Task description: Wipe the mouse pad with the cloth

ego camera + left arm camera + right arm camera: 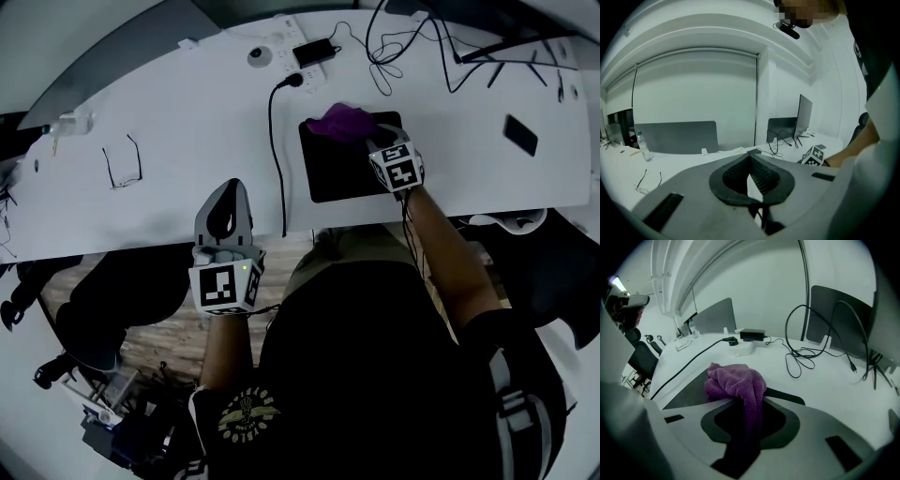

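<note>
Wiping seems under way: the right gripper (376, 143), clamped on the purple cloth (341, 122) at the mouse pad's (343, 180) far edge, should next drag it across, while the left gripper (228, 193) hangs closed and empty.

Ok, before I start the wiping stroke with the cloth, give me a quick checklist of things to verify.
1. Purple cloth clamped in the right gripper: ok.
2. Cloth lying on the black mouse pad, at its far left corner: ok.
3. Rest of the pad bare: ok.
4. Black cable off the pad, though close along its left edge: ok.
5. Left gripper shut, empty, away from the pad: ok.
6. Pad will stay put with nothing holding it: cannot tell.
</note>
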{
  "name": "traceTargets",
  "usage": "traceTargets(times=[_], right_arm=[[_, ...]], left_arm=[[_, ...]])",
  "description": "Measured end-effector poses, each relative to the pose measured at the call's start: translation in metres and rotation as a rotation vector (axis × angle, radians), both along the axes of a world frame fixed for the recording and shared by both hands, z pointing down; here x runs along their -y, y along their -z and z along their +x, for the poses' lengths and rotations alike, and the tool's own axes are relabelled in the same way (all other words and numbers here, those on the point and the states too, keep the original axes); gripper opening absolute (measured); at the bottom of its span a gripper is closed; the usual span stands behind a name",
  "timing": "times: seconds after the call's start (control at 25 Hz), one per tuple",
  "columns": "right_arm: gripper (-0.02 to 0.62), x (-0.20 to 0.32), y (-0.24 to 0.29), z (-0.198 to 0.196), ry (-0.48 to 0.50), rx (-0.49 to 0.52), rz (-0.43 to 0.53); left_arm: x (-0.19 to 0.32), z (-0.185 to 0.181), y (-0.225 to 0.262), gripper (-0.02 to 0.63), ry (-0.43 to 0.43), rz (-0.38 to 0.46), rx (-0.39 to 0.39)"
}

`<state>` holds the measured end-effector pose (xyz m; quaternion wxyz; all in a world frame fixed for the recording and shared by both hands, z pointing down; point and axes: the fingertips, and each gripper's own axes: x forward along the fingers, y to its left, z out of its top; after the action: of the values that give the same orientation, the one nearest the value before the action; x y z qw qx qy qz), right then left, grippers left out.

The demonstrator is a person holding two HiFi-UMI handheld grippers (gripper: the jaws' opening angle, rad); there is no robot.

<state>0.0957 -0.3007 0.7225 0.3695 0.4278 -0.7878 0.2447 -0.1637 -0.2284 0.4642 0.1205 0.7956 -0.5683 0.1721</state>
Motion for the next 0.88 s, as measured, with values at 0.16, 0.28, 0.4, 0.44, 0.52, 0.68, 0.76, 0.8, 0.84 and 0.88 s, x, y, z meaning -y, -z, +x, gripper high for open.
traceTargets(times=[0.16, 0.28, 0.4, 0.44, 0.52, 0.68, 0.76, 0.8, 0.84, 0.88], right_arm=[[0.092, -0.003, -0.001, 0.021, -0.054, -0.006, -0.003], [0.092, -0.003, -0.001, 0.034, -0.077, -0.016, -0.003], [0.092, -0.005, -0.001, 0.047, -0.095, -0.033, -0.001], [0.092, -0.006, -0.002, 0.052, -0.102, -0.041, -0.002], [0.092, -0.007, -0.002, 0.063, -0.125, -0.059, -0.007], [0.092, -0.008, -0.002, 0.089, -0.175, -0.103, -0.018], [0.092, -0.011, 0.001, 0.098, -0.188, -0.119, -0.014], [0.092, -0.012, 0.006, 0.099, -0.188, -0.117, -0.006], [0.091, -0.014, 0.014, 0.098, -0.183, -0.106, 0.009], [0.092, -0.016, 0.024, 0.094, -0.172, -0.089, 0.029]], left_arm=[[-0.002, 0.003, 0.0, 0.002, -0.01, 0.005, -0.007], [-0.002, 0.005, 0.002, 0.002, -0.011, 0.007, -0.016], [-0.004, 0.006, 0.005, 0.002, -0.016, 0.004, -0.019], [-0.005, 0.005, 0.006, 0.002, -0.015, 0.005, -0.021], [-0.007, 0.004, 0.007, 0.002, -0.008, 0.012, -0.029], [-0.011, -0.002, 0.012, 0.002, 0.011, 0.031, -0.049], [-0.014, -0.005, 0.014, 0.002, 0.013, 0.034, -0.047], [-0.016, -0.005, 0.015, 0.002, 0.011, 0.036, -0.041], [-0.018, -0.006, 0.016, 0.002, 0.007, 0.039, -0.032], [-0.019, -0.006, 0.018, 0.002, 0.002, 0.042, -0.022]])
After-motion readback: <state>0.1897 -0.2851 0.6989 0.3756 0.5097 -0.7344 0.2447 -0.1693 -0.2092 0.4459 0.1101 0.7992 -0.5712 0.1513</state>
